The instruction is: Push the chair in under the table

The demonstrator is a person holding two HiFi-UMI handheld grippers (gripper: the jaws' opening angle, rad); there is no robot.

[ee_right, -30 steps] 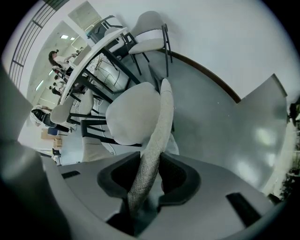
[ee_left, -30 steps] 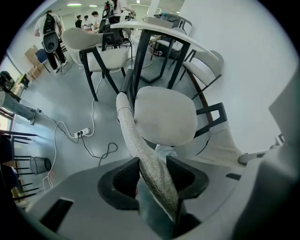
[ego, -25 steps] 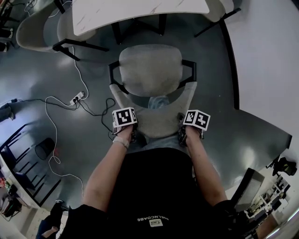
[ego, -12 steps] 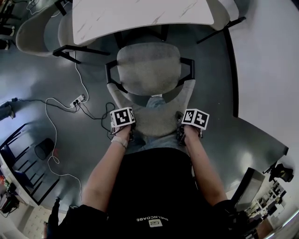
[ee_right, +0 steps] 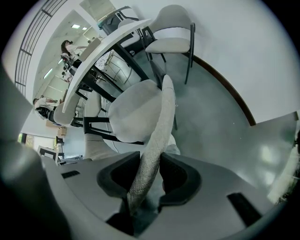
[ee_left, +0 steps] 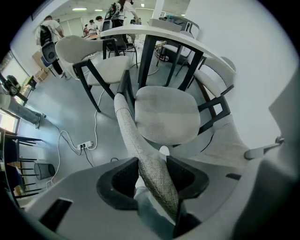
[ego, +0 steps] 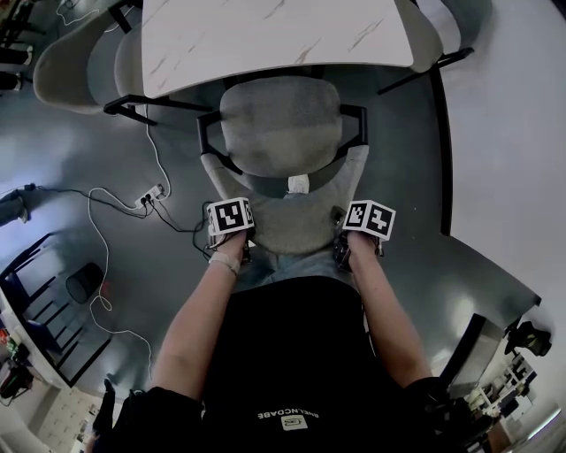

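Observation:
A grey upholstered chair (ego: pixel 281 124) with a black frame stands in front of the white marble-look table (ego: pixel 265 35), the front of its seat at the table's near edge. Its curved backrest (ego: pixel 296 226) faces me. My left gripper (ee_left: pixel 152 176) is shut on the backrest's top rim near its left end, with the fabric filling the gap between the jaws. At the right end my right gripper (ee_right: pixel 149 176) is shut on the same rim (ee_right: pixel 159 122). In the head view only the marker cubes of the left gripper (ego: pixel 230 215) and the right gripper (ego: pixel 369 218) show; the jaws are hidden beneath them.
A second grey chair (ego: pixel 80 62) stands at the table's left end and a third (ego: pixel 433 26) at its right end. A power strip with cables (ego: pixel 146 190) lies on the floor to the left. The white wall (ego: pixel 513 133) runs close on the right. People (ee_left: pixel 47 26) stand far off.
The chair has slid toward the table, its seat front now at the tabletop's edge. Both grippers have moved forward with the backrest, still closed on it.

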